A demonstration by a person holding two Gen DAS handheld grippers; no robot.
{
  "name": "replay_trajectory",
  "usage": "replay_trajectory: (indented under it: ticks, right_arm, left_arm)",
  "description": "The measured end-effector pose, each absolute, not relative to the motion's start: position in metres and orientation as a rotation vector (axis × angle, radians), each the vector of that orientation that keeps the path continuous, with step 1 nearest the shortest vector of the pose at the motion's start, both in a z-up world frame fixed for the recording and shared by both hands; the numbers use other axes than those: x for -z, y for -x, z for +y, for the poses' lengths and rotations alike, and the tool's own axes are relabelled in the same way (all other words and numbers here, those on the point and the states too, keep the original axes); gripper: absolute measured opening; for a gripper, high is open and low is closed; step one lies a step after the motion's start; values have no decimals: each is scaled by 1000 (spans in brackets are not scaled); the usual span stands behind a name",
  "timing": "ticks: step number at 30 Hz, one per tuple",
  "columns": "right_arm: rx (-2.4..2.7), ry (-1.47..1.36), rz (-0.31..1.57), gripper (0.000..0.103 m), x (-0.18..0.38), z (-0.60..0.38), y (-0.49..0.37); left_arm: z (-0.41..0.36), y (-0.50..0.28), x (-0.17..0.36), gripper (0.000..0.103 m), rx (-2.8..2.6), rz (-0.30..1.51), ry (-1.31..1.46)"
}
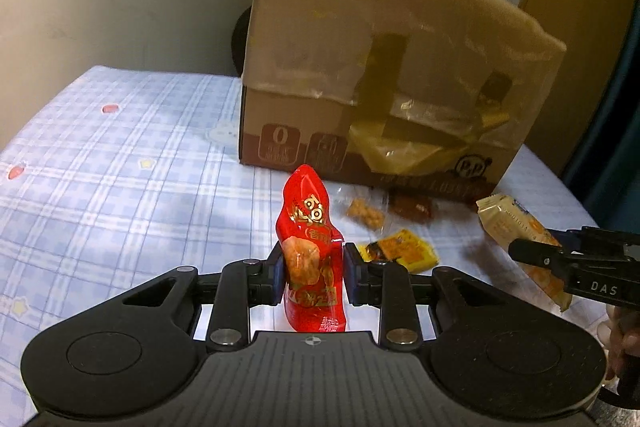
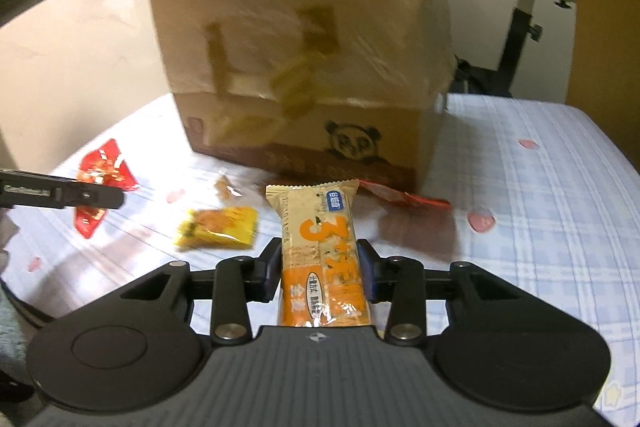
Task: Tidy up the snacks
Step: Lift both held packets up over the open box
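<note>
My left gripper (image 1: 312, 267) is shut on a red snack packet (image 1: 308, 227) and holds it upright above the table. My right gripper (image 2: 322, 267) is shut on a beige and orange biscuit bar (image 2: 320, 243); that bar also shows at the right of the left wrist view (image 1: 516, 227). The red packet also shows at the left of the right wrist view (image 2: 102, 187). On the table lie a yellow packet (image 1: 404, 251) (image 2: 220, 233), a small clear-wrapped snack (image 1: 366, 213) (image 2: 226, 187) and a dark brown snack (image 1: 412, 207).
A tall cardboard box (image 1: 384, 75) (image 2: 312, 67) with a taped flap stands at the back of the blue checked tablecloth (image 1: 120, 155). A flat red packet (image 2: 400, 197) lies at the box's foot. An exercise bike (image 2: 532, 7) stands behind the table on the right.
</note>
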State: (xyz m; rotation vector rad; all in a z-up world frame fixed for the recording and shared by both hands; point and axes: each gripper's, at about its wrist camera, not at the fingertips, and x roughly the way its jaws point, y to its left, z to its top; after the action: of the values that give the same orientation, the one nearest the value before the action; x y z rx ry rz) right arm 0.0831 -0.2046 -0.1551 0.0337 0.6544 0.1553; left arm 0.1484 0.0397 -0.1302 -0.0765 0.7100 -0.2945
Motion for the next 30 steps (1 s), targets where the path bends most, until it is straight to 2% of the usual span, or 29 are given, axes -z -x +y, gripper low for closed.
replay_trajectory:
  ticks: [5, 16, 21, 30]
  right_arm:
    - [-180, -40, 569, 41, 124, -200, -82]
    - [-212, -88, 326, 41, 17, -208, -121]
    - [-179, -83, 312, 41, -15, -213, -171]
    - [-54, -89, 397, 41, -12, -223, -248]
  left_arm:
    - [38, -153, 104, 30, 321, 645, 70]
    - [24, -200, 2, 30, 383, 401, 26]
    - [1, -244, -29, 31, 367, 357, 17]
    - [-24, -311, -23, 31, 318, 452, 8]
